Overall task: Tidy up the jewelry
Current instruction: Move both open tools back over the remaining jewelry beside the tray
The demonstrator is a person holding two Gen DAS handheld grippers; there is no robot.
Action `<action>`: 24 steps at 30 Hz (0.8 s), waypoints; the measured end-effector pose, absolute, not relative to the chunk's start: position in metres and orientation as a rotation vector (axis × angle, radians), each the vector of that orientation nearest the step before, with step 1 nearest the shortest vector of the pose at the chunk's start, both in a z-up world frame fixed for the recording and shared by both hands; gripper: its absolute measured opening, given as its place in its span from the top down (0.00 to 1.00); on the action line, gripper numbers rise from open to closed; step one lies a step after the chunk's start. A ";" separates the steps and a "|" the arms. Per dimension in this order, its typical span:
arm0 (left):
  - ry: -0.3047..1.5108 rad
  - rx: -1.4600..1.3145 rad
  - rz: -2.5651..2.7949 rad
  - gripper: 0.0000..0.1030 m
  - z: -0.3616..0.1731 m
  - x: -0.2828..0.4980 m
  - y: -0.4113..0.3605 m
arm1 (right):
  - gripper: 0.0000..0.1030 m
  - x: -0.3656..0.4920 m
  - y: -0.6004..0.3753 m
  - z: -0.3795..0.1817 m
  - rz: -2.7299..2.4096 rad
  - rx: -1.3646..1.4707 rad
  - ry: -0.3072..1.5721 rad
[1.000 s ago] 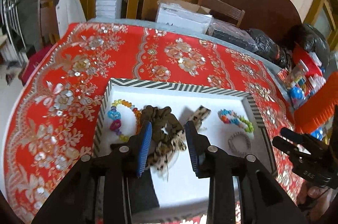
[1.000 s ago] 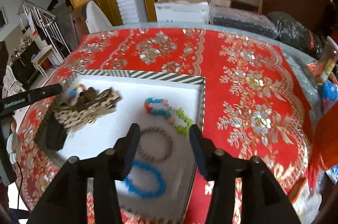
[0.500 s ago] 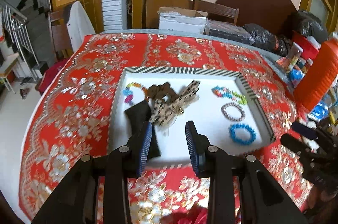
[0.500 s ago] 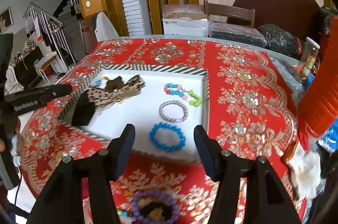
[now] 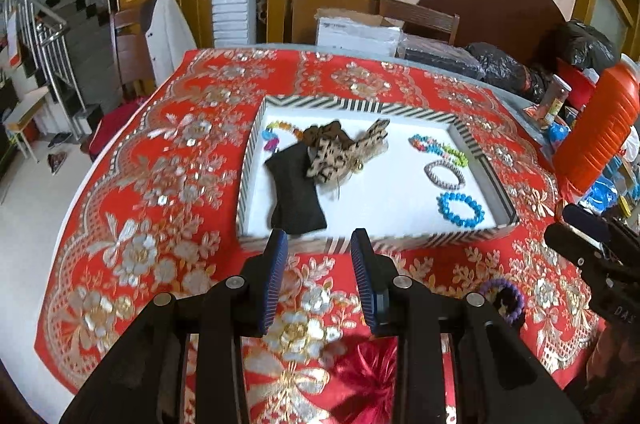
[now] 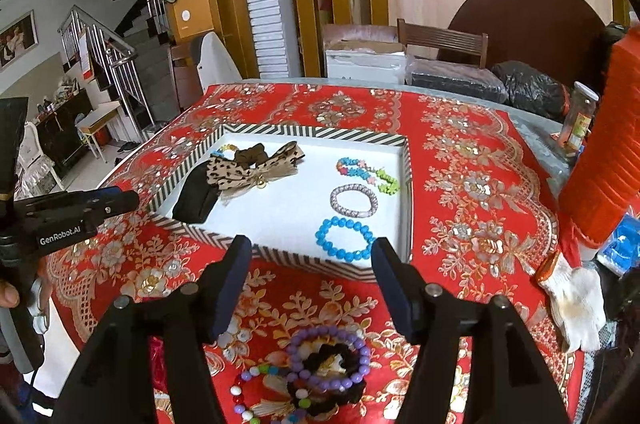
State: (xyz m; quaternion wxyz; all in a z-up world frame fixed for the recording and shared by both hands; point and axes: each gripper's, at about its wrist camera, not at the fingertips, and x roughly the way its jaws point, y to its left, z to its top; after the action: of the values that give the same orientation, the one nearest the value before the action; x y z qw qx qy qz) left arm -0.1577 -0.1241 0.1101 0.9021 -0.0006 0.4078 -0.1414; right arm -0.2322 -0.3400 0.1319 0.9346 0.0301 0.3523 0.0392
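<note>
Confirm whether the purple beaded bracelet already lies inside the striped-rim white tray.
No, the purple beaded bracelet lies on the red floral tablecloth outside the striped-rim white tray, near its front edge and below the open right gripper.

Red tablecloth [image 6: 460, 151]: woven cloth, glossy metallic floral embroidery
Striped-rim white tray [image 6: 407, 183]: matt, smooth floor
Blue bead bracelet [image 6: 345, 238]: glossy plastic
Leopard-print bow [image 6: 256, 171]: soft cloth
Black pouch [image 5: 295, 192]: matt fabric
Purple bead bracelet [image 6: 328, 358]: smooth, shiny

- Tray [image 6: 407, 183]: white, striped rim, just past the right claw [image 6: 312, 266].
- Blue bracelet [image 6: 345, 238]: flat inside, nearest that claw.
- Purple bracelet [image 6: 329, 358]: on cloth, under it.
</note>
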 end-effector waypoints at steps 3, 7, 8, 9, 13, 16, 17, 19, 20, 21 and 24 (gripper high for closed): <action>0.869 -0.024 -0.294 0.72 0.106 -0.163 -0.122 | 0.36 -0.236 -0.340 0.129 0.099 0.082 0.714; 0.865 -0.016 -0.310 0.72 0.109 -0.173 -0.121 | 0.36 -0.237 -0.339 0.127 0.111 0.093 0.732; 0.868 -0.012 -0.314 0.72 0.110 -0.174 -0.122 | 0.36 -0.239 -0.339 0.127 0.106 0.087 0.730; 0.872 -0.013 -0.323 0.72 0.111 -0.175 -0.122 | 0.36 -0.241 -0.339 0.128 0.099 0.082 0.728; 0.865 -0.016 -0.349 0.72 0.122 -0.177 -0.124 | 0.35 -0.250 -0.349 0.139 0.072 0.094 0.717; 0.856 0.001 -0.350 0.72 0.126 -0.182 -0.124 | 0.24 -0.262 -0.362 0.144 0.031 0.118 0.684; 0.864 -0.010 -0.361 0.72 0.126 -0.181 -0.122 | 0.23 -0.264 -0.368 0.143 0.026 0.135 0.682; 0.884 -0.022 -0.367 0.72 0.125 -0.180 -0.120 | 0.23 -0.267 -0.377 0.139 0.013 0.160 0.698; 0.895 -0.023 -0.372 0.72 0.123 -0.179 -0.119 | 0.23 -0.268 -0.380 0.138 0.007 0.168 0.701; 0.904 -0.027 -0.378 0.72 0.121 -0.179 -0.118 | 0.23 -0.269 -0.383 0.136 0.004 0.175 0.703; 0.941 -0.045 -0.419 0.72 0.114 -0.179 -0.120 | 0.23 -0.267 -0.387 0.129 0.007 0.182 0.728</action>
State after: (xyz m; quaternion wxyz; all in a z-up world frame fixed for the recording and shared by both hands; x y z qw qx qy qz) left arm -0.1788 -0.1198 0.1141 0.8700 -0.0213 0.4500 -0.2002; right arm -0.2667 -0.3868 0.1285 0.9304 0.0888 0.3557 0.0037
